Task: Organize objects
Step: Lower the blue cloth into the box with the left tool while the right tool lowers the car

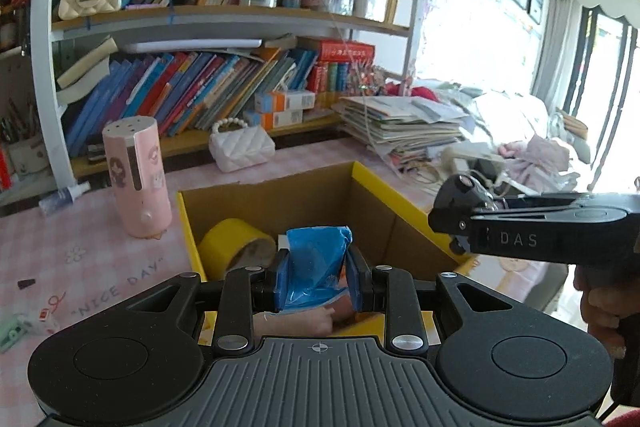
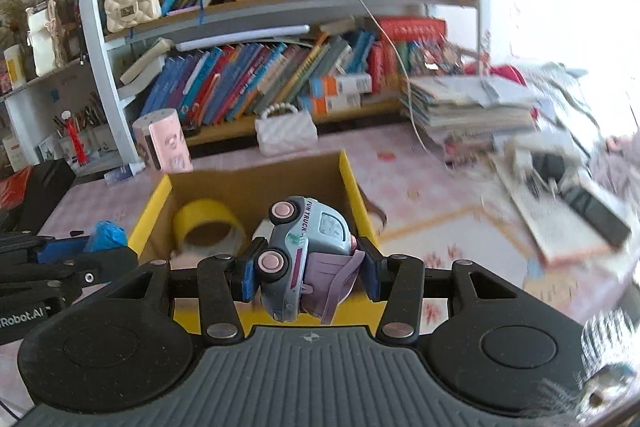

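My left gripper (image 1: 318,281) is shut on a blue plastic packet (image 1: 316,263), held over the near edge of an open cardboard box (image 1: 280,195) with yellow flaps. A yellow tape roll (image 1: 234,243) lies inside the box at its left. My right gripper (image 2: 310,273) is shut on a pale blue toy truck (image 2: 304,243) with pink wheels, lying on its side between the pads, above the near rim of the same box (image 2: 256,183). The tape roll (image 2: 208,223) shows behind it. The right gripper's body (image 1: 520,227) reaches in from the right of the left wrist view.
A pink cylindrical bottle (image 1: 136,179) stands left of the box on the pink checked tablecloth (image 1: 100,267). A white quilted purse (image 1: 240,147) sits behind the box. Bookshelves (image 1: 224,19) fill the back. A stack of papers (image 1: 404,127) lies at the right.
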Demonstrator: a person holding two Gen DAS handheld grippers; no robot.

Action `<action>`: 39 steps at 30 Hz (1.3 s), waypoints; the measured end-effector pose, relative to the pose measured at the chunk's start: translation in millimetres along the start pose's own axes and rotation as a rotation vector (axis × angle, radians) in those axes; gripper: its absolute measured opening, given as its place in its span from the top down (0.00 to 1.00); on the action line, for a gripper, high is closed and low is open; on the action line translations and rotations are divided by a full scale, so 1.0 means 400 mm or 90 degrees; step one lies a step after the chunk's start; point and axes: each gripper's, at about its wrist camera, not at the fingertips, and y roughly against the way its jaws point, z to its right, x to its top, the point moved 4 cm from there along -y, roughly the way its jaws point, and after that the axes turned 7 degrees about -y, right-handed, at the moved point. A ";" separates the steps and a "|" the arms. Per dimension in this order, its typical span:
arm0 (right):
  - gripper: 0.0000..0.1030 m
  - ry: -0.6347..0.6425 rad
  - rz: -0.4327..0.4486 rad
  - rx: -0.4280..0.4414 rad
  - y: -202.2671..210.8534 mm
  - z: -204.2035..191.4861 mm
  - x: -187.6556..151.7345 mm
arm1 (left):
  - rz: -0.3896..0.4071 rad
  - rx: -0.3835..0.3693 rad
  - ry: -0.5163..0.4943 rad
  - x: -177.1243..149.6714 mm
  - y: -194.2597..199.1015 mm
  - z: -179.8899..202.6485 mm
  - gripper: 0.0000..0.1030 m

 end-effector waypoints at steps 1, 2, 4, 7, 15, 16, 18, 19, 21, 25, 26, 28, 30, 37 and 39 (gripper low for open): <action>0.56 0.010 -0.003 0.004 -0.018 0.003 0.009 | -0.006 0.004 0.002 0.000 -0.015 0.001 0.74; 0.56 0.019 -0.007 0.008 -0.037 0.007 0.016 | -0.013 0.008 0.003 -0.001 -0.030 0.002 0.74; 0.56 0.037 -0.017 0.013 -0.075 0.012 0.026 | -0.028 0.015 0.004 -0.003 -0.059 0.005 0.74; 0.56 0.057 -0.039 0.021 -0.134 0.023 0.033 | -0.050 0.022 0.001 -0.007 -0.100 0.012 0.74; 0.56 0.093 -0.100 0.057 -0.257 0.031 0.037 | -0.100 0.025 -0.018 -0.014 -0.194 0.036 0.74; 0.56 0.098 -0.106 0.062 -0.271 0.028 0.038 | -0.106 0.024 -0.021 -0.016 -0.203 0.040 0.74; 0.56 0.107 -0.118 0.071 -0.296 0.022 0.039 | -0.116 0.022 -0.025 -0.021 -0.217 0.046 0.74; 0.56 0.112 -0.123 0.076 -0.305 0.019 0.039 | -0.122 0.022 -0.025 -0.024 -0.225 0.048 0.74; 0.56 0.129 -0.134 0.089 -0.324 0.007 0.041 | -0.134 0.021 -0.023 -0.030 -0.237 0.049 0.74; 0.56 0.156 -0.161 0.112 -0.362 -0.019 0.040 | -0.148 0.014 -0.018 -0.040 -0.252 0.051 0.73; 0.56 0.162 -0.172 0.118 -0.373 -0.026 0.038 | -0.149 0.013 -0.015 -0.041 -0.253 0.051 0.73; 0.56 0.172 -0.187 0.126 -0.387 -0.035 0.035 | -0.152 0.009 -0.009 -0.043 -0.258 0.048 0.73; 0.56 0.197 -0.191 0.134 -0.396 -0.049 0.034 | -0.156 0.007 0.001 -0.046 -0.262 0.046 0.73; 0.56 0.238 -0.250 0.165 -0.428 -0.082 0.014 | -0.158 0.006 0.021 -0.053 -0.265 0.044 0.73; 0.56 0.238 -0.269 0.172 -0.436 -0.082 0.010 | -0.158 0.006 0.024 -0.053 -0.266 0.043 0.72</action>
